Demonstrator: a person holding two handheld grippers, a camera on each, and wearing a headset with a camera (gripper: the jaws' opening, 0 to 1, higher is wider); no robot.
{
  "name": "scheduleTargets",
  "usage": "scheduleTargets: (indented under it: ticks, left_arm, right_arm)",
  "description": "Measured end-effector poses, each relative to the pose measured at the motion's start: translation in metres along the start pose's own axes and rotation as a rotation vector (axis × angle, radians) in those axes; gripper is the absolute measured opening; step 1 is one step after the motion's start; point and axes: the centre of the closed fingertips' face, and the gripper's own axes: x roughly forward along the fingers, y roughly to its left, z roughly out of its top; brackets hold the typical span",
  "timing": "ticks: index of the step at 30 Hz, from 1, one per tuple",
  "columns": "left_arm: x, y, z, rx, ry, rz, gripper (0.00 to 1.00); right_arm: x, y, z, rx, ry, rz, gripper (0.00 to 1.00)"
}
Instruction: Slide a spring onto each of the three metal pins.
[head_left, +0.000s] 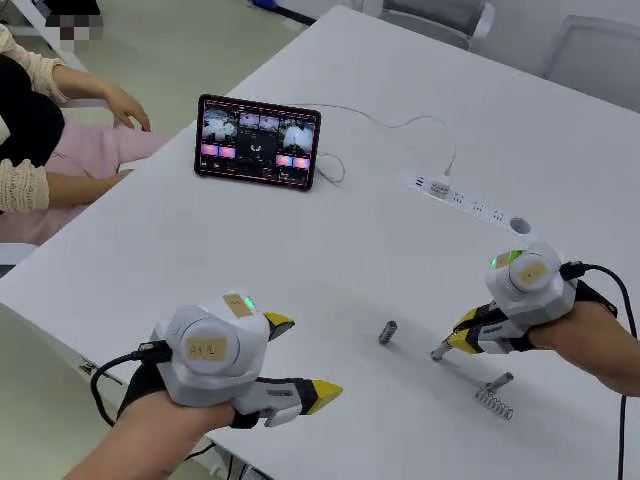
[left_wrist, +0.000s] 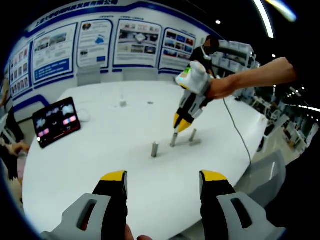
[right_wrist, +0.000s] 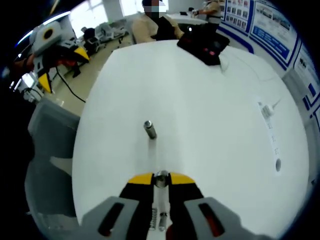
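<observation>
Right claw (head_left: 463, 338): we see its yellow-tipped jaws closed to a narrow gap on the upper end of a short silver metal pin (head_left: 440, 351).
Held pin: it slants away from the claw's tips down toward the white table (head_left: 330, 230). We cannot tell whether its lower end touches the top.
Left claw (left_wrist: 164, 176): its jaws stand wide apart with nothing between them. It hangs over the near table edge, well apart from the right claw and facing it.
Upright piece: a short grey metal cylinder (head_left: 388, 332) stands on end just ahead of the right claw's tips, between the two claws and nearer the right one. Its side looks ribbed, but we cannot tell whether a spring sits on it.
Loose pin: a second silver pin (head_left: 498, 381) lies flat on the table behind the right claw's tips, beneath its body.
Spring: a silver coil spring (head_left: 493, 402) lies just beside that loose pin, on the side away from the claw.
Tablet: a black tablet (head_left: 258, 141) with a lit screen stands far ahead of the left claw.
Power strip: a white power strip (head_left: 462, 196) lies beyond the right claw, well apart from it.
Person: a person (head_left: 22, 185) sits off to the left claw's far side, past the tablet.
</observation>
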Motion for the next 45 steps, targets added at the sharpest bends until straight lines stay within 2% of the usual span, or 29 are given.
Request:
scheduleTargets:
  ticks: [21,35,38,41,45]
  left_arm:
    - [-0.009,0.006,-0.002,-0.003,0.0,0.026,0.58]
    - [-0.013,0.003,-0.004,-0.003,0.006,0.033,0.58]
    - [-0.014,0.003,-0.004,-0.002,0.005,0.033,0.58]
    - [-0.014,0.004,-0.003,-0.003,0.003,0.034,0.58]
    - [-0.013,0.004,-0.003,0.005,0.005,0.029,0.58]
  right_arm:
    - [0.022,0.001,-0.01,-0.028,0.042,-0.008,0.13]
    - [0.034,0.002,-0.014,-0.017,0.054,-0.002,0.13]
    - [0.037,0.002,-0.013,-0.014,0.057,0.0,0.16]
    - [0.036,0.003,-0.014,-0.01,0.067,-0.008,0.25]
    - [0.032,0.007,-0.013,0.025,0.041,-0.005,0.28]
